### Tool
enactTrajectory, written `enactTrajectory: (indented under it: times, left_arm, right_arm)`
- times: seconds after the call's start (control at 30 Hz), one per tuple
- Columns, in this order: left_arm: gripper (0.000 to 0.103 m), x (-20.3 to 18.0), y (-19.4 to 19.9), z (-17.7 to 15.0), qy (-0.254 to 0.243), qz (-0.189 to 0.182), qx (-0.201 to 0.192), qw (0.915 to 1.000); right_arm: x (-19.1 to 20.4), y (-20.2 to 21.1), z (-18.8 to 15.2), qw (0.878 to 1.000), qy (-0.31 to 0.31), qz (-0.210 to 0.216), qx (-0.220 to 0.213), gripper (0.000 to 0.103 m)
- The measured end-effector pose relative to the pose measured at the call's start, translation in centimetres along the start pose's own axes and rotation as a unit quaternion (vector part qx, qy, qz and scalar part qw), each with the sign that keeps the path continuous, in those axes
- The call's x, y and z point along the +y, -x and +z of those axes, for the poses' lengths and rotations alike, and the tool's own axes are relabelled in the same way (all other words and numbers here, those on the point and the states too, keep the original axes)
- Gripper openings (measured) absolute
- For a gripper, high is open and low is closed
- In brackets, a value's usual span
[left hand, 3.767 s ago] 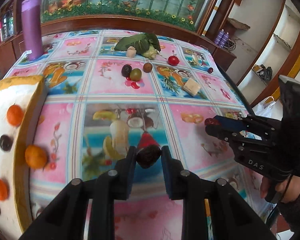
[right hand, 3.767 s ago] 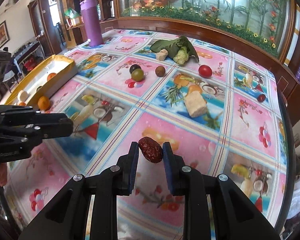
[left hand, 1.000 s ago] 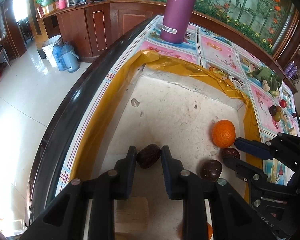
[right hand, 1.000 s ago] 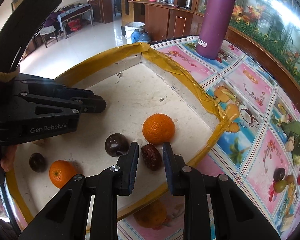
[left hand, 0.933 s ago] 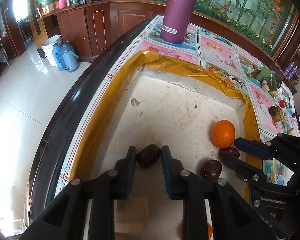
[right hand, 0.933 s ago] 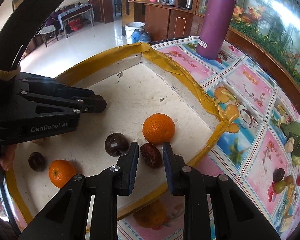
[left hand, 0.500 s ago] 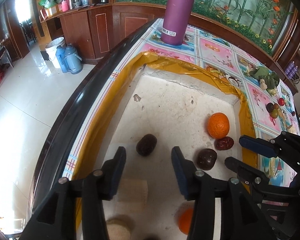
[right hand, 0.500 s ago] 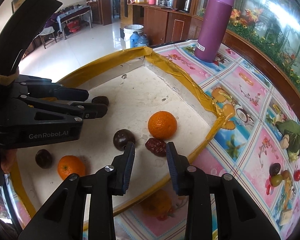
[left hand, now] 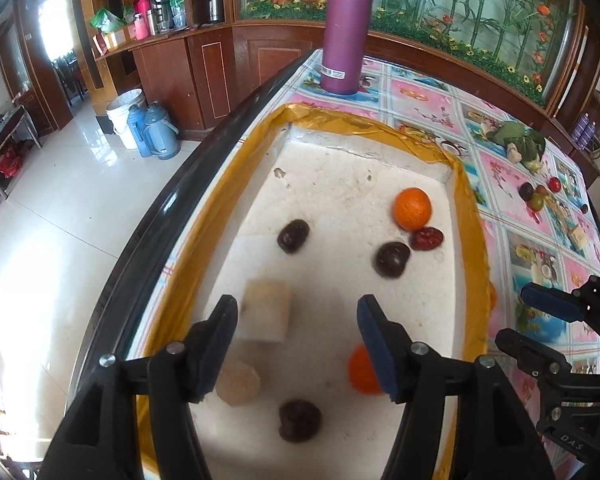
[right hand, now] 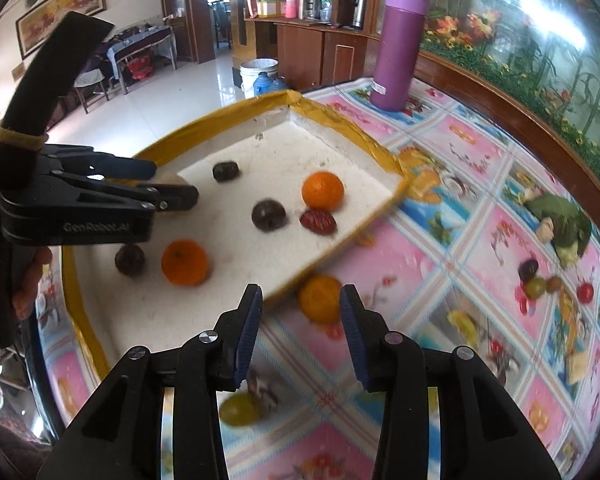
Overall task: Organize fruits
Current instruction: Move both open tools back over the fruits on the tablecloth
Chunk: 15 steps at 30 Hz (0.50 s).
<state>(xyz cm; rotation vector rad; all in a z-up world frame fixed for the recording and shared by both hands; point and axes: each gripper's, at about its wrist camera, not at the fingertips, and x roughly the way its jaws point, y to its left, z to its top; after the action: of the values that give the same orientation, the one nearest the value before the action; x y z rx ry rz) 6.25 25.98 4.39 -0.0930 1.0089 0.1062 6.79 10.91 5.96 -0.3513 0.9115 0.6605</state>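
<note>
A: How far along are you?

B: Partly there. Your white tray (left hand: 466, 216) with the yellow-taped rim already holds two oranges, a red date (left hand: 426, 238), three dark fruits and two pale pieces. Your left gripper (left hand: 296, 340) hangs over the tray, jaws opening with nothing between the pads. Your right gripper (right hand: 300, 334) is over the tablecloth just outside the rim, jaws also opening, nothing pressed between them

A: What's left?

B: One orange (right hand: 320, 298) sits on the cloth, just beside the tray's near rim. A small cluster (right hand: 540, 280) of dark, green and red fruit lies well apart, across the table near the leafy bundle (right hand: 562, 216), and a greenish fruit (right hand: 239, 409) shows blurred under your right gripper. I'd judge several more trips are needed

A: Do the two views differ?

B: Yes. The left wrist view looks straight into the tray and shows the pale block (left hand: 265, 314) and the round pale piece. The right wrist view shows the stray orange whole and your hand (right hand: 24, 276) on the left gripper's handle
</note>
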Motion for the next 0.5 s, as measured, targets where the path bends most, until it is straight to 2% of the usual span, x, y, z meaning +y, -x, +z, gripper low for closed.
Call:
enactTrajectory:
  times: [0.27, 0.5]
  left_arm:
    - [0.074, -4.6, 2.3, -2.0, -0.025, -0.020, -0.014, 0.9994]
    - [0.077, -10.3, 2.8, -2.4, -0.064, -0.045, -0.007, 0.9969]
  right_arm:
    - [-3.2, 2.5, -5.7, 0.998, -0.063, -0.007, 0.013, 0.039]
    - [-8.9, 5.3, -10.3, 0.991, -0.130, -0.038, 0.012, 0.040]
